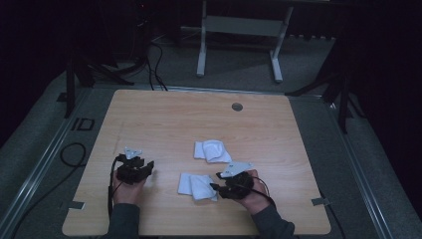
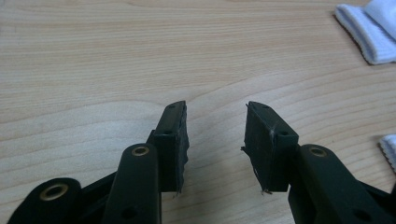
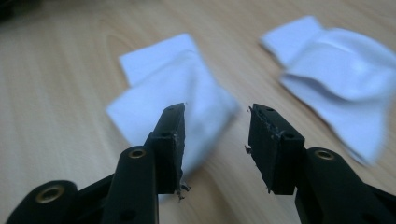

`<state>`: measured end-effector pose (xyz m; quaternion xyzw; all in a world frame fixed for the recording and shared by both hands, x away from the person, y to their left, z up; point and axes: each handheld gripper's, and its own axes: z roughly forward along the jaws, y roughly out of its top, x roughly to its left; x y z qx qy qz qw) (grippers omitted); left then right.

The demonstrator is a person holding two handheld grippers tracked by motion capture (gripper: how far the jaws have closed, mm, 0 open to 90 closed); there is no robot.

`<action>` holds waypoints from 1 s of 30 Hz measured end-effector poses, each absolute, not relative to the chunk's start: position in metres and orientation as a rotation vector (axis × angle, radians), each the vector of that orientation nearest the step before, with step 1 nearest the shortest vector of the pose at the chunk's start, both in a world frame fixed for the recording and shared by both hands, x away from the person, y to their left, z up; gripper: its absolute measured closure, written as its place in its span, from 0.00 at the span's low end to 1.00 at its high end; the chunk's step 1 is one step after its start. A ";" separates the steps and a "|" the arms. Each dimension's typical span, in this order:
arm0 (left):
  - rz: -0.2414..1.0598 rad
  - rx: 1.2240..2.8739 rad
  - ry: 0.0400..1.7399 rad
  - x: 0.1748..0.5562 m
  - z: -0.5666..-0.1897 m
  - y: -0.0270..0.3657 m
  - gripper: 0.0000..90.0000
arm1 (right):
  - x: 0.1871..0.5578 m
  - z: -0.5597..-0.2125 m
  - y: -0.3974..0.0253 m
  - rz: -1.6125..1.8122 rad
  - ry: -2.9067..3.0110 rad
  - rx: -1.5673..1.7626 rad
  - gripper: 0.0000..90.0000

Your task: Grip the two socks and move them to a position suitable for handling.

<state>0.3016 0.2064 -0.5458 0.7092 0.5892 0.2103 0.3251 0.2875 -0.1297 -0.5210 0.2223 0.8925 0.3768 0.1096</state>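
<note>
Two folded white cloths lie on the wooden table (image 1: pixel 164 114). The nearer cloth (image 1: pixel 196 186) (image 3: pixel 173 88) sits just left of my right gripper (image 1: pixel 215 186) (image 3: pixel 215 116), which is open with its jaws spread over the cloth's near edge and nothing between them. The farther cloth (image 1: pixel 212 151) (image 3: pixel 345 74) lies beyond it, toward the table's middle. My left gripper (image 1: pixel 148 167) (image 2: pixel 215 114) is open over bare wood at the table's front left, well apart from both cloths. A cloth edge (image 2: pixel 369 28) shows at the upper right of the left gripper view.
A round grommet hole (image 1: pixel 237 106) sits near the table's far edge. Cables (image 1: pixel 74 154) lie on the floor to the left, and a white table frame (image 1: pixel 239 30) stands behind. The far half of the table is bare wood.
</note>
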 end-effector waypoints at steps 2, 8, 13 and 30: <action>0.558 1.872 1.537 0.301 -0.546 0.204 0.65 | 0.287 -0.526 -0.120 1.089 2.654 0.627 0.62; 0.577 1.899 1.514 0.301 -0.545 0.200 0.65 | 0.294 -0.550 -0.100 0.989 2.699 0.629 0.62; 0.575 1.907 1.496 0.302 -0.544 0.196 0.65 | 0.302 -0.551 -0.092 0.999 2.651 0.732 0.63; 0.560 2.027 1.276 0.309 -0.544 0.154 0.90 | 0.331 -0.553 -0.060 0.995 2.604 0.814 0.62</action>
